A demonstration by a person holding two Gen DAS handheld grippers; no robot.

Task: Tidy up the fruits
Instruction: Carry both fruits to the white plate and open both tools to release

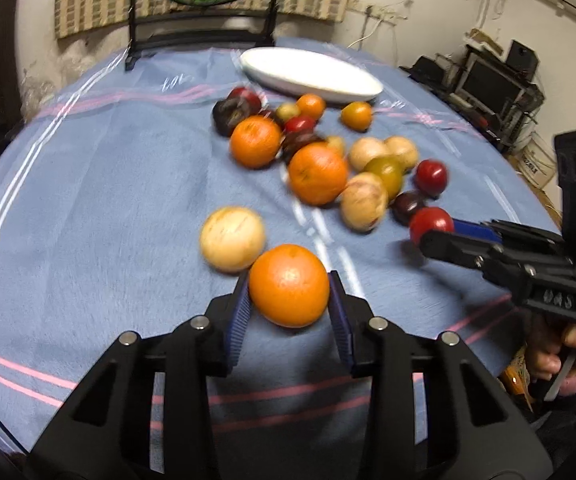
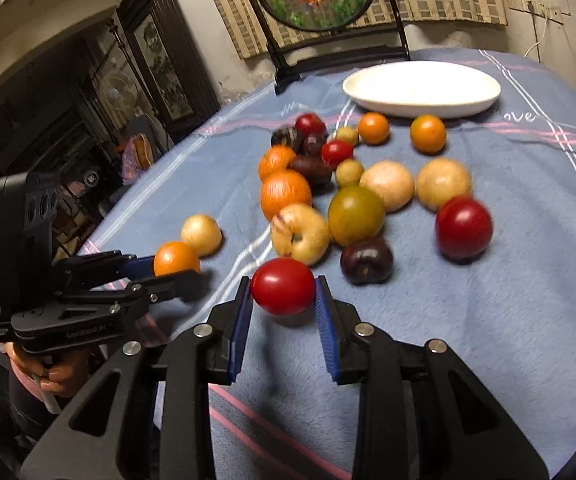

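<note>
Where fruits lie: one white dish [image 2: 422, 90].

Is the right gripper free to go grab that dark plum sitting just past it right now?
Probably not yet. The right gripper is already shut on a red fruit, so its jaws are occupied. The dark plum itself lies uncovered on the cloth just beyond, with nothing in between.

one white dish [image 2: 422, 90] — two claws
</note>
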